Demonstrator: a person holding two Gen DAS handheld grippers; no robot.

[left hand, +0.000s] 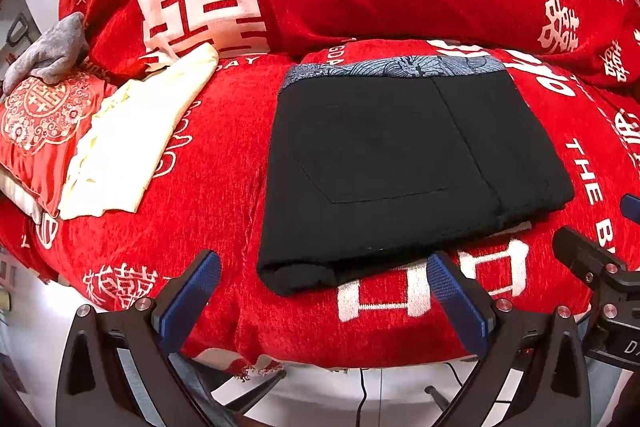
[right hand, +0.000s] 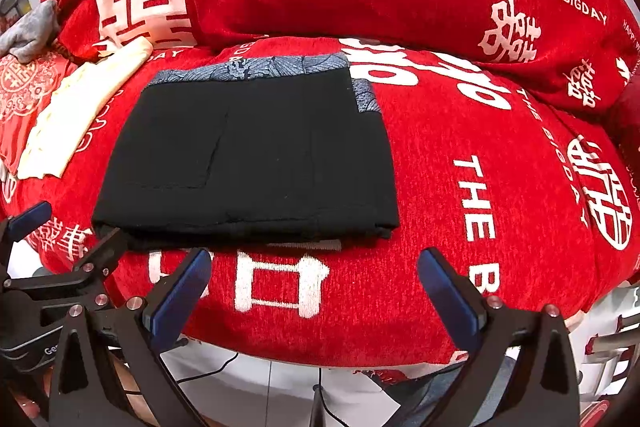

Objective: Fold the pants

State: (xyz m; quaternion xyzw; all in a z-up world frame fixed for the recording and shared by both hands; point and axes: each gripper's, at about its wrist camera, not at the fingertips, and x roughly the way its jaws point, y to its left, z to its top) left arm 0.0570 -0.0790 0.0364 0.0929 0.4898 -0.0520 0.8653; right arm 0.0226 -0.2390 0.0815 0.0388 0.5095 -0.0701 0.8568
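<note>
Two open grippers, left gripper and right gripper, before one folded pants.

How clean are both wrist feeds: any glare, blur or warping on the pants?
Left wrist: sharp, even light, no glare; black pants show seams faintly; fisheye bows the red cover. Right wrist: equally sharp; pants very dark, folds hard to read; corners vignetted.

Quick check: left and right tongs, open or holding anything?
Left tongs: open, empty, short of the folded black pants.
Right tongs: open, empty, clear of the pants.
</note>
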